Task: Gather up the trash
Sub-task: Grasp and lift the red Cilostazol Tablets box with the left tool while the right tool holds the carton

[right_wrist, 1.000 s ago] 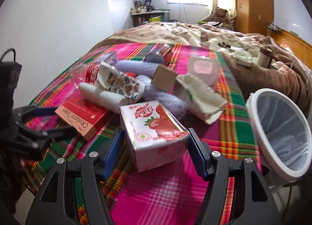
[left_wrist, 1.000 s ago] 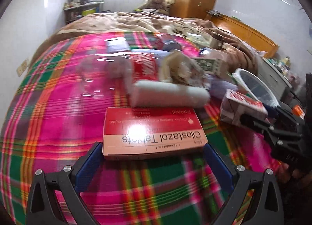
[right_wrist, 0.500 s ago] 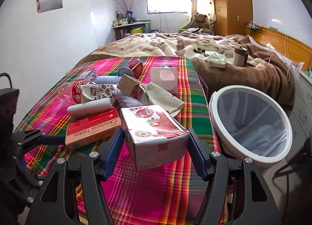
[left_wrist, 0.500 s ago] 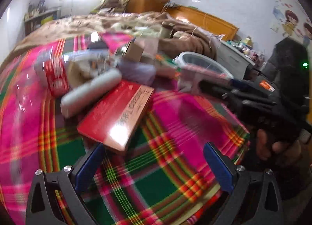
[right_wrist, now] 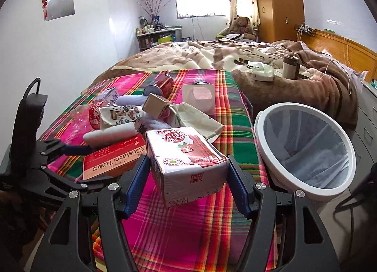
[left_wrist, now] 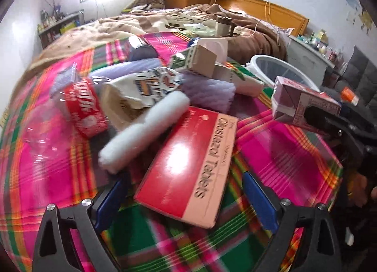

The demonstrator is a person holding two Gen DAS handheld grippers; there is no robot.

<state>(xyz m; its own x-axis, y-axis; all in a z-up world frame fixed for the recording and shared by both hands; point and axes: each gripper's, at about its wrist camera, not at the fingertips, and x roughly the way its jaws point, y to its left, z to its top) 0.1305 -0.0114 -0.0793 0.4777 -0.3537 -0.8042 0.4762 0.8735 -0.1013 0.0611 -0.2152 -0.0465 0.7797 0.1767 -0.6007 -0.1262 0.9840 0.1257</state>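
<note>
A red and pink tablet box [left_wrist: 188, 168] lies flat on the plaid blanket [left_wrist: 282, 154], near its front edge. My left gripper [left_wrist: 186, 192] straddles the box. Its jaws are closing, with a small gap still showing at each blue pad. My right gripper [right_wrist: 187, 177] is shut on a strawberry milk carton [right_wrist: 186, 166], held just above the blanket. The left wrist view shows that carton [left_wrist: 304, 104] at the right. A white round bin [right_wrist: 304, 187] with a grey liner stands beside the bed, right of the carton.
More trash is piled behind the box: a white foam roll [left_wrist: 141, 130], a clear bottle with a red label [left_wrist: 84, 107], a patterned paper bag [left_wrist: 141, 88], purple foam [left_wrist: 207, 90], a small cardboard box [left_wrist: 202, 62] and a can [right_wrist: 162, 83]. A rumpled brown quilt [right_wrist: 235, 55] covers the bed beyond.
My left gripper swung round the tablet box, which now lies slanted between narrower jaws. My right gripper raised the carton and turned right, bringing the bin fully into view.
</note>
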